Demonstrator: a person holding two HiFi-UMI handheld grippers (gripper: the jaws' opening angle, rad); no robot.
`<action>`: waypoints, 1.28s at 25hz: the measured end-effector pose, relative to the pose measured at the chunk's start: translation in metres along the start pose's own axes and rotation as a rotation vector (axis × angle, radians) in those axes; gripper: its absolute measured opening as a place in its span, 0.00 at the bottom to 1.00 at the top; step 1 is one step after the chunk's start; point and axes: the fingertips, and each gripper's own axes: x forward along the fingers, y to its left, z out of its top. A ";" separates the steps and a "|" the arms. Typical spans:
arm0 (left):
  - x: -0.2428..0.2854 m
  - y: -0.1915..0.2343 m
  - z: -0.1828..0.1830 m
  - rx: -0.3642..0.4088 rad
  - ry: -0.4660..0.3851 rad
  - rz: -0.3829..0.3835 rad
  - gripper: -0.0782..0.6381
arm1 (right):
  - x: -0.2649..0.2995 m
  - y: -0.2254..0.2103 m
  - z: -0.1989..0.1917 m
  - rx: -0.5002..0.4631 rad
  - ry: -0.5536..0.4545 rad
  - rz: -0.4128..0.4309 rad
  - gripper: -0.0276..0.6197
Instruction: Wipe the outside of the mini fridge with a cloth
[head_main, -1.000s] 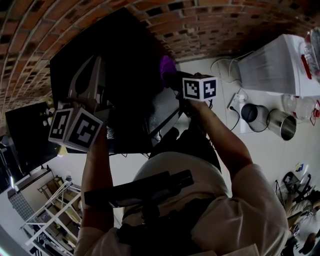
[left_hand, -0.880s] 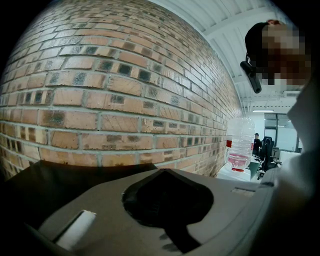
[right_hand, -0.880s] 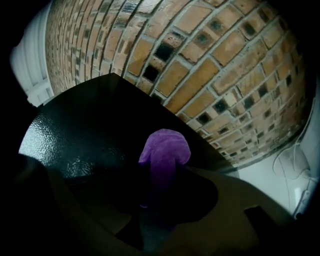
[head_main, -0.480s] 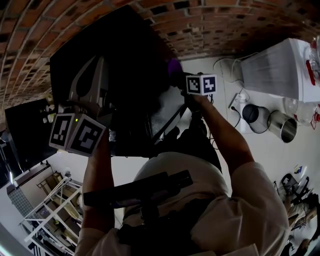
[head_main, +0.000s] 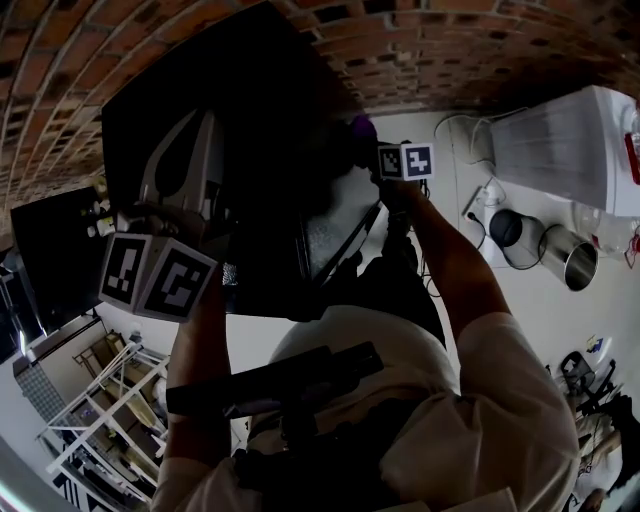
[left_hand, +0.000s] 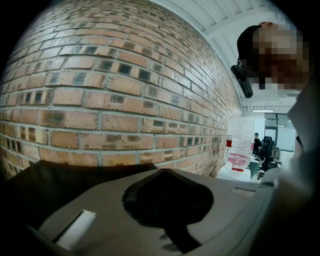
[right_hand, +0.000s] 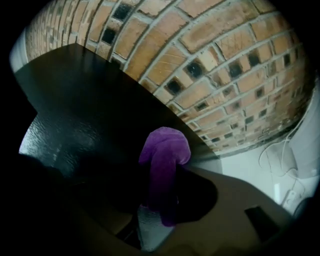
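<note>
The black mini fridge (head_main: 230, 90) stands against the brick wall, its glossy side (head_main: 335, 225) facing me. My left gripper (head_main: 190, 150) lies shut and empty on the fridge top (left_hand: 55, 185), pointing at the bricks. My right gripper (head_main: 372, 150) is shut on a purple cloth (head_main: 362, 127) at the fridge's right side. In the right gripper view the cloth (right_hand: 165, 150) stands up from between the jaws (right_hand: 160, 210) and lies against the dark fridge side (right_hand: 75, 120).
A brick wall (head_main: 450, 50) runs behind the fridge. On the floor to the right are a white unit (head_main: 560, 130), two metal pots (head_main: 565, 255), a power strip with cables (head_main: 478, 205). A black box (head_main: 50, 260) sits left. A water bottle (left_hand: 239, 145) stands far right.
My right gripper has slid down the fridge's side with the purple cloth still in it. The left gripper has stayed on the fridge top.
</note>
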 end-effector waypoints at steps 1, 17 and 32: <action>0.000 0.000 0.000 0.000 0.000 0.000 0.12 | 0.004 -0.007 -0.003 -0.010 0.013 -0.024 0.25; 0.001 0.003 0.000 -0.005 -0.002 0.008 0.12 | 0.011 -0.048 -0.008 -0.129 0.104 -0.202 0.25; -0.013 -0.012 -0.007 0.023 0.015 -0.075 0.12 | -0.113 0.048 0.041 -0.116 -0.202 -0.084 0.25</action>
